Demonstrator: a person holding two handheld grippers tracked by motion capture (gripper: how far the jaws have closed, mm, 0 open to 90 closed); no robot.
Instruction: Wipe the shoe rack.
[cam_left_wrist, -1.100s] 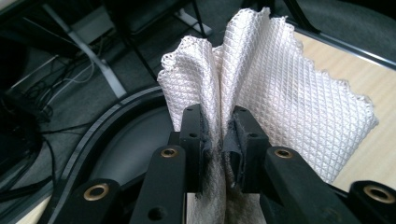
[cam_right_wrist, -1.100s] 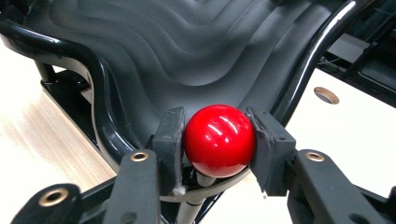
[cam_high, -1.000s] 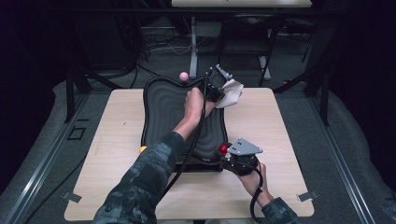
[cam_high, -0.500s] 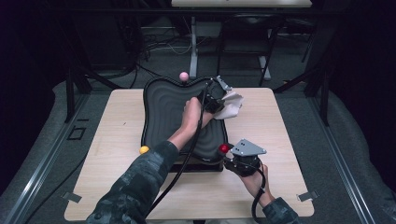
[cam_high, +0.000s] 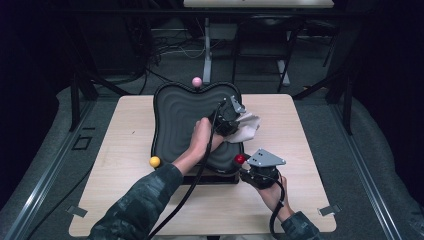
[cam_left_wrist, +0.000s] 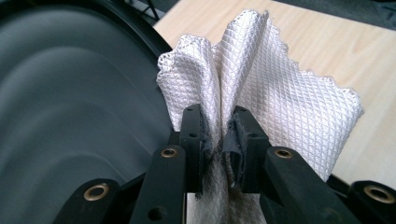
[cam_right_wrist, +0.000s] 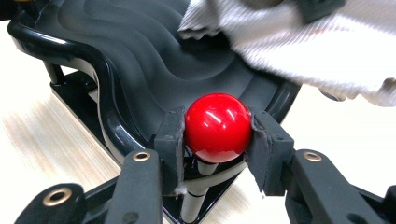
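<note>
From the high view, a black wavy tray (cam_high: 175, 120) sits on a light wooden table (cam_high: 125, 130), and everything else is placed against it. The left gripper (cam_high: 231, 116) hangs over the tray's right rim, a white cloth (cam_high: 246, 127) bunched at its tip and spilling off the rim onto the table. The right gripper (cam_high: 246, 165) sits at the tray's near right corner with a red ball (cam_high: 240, 159) at its tip. A pink ball (cam_high: 197, 81) stands at the tray's far edge and a yellow ball (cam_high: 155, 161) at its near left corner; neither gripper view takes these two in.

The left gripper view gives what the high view cannot: the left gripper (cam_left_wrist: 219, 135) has its jaws clenched on the cloth (cam_left_wrist: 280, 98), a pinched fold running up between the pads. The fabric is white with a fine diamond weave and a small scalloped hem. It fans out above the jaws in two upright folds, partly over the tray's dark ridged surface (cam_left_wrist: 70, 93) and partly over the table (cam_left_wrist: 336, 42).

The right gripper view shows the right gripper (cam_right_wrist: 215, 135) clamped on the red ball (cam_right_wrist: 217, 127), both pads pressing its sides after having just closed in on it. The ball is glossy with bright highlights and sits on a post at the tray's rim (cam_right_wrist: 84, 60). Beyond it the cloth (cam_right_wrist: 303, 42) drapes over the tray's far side.
</note>
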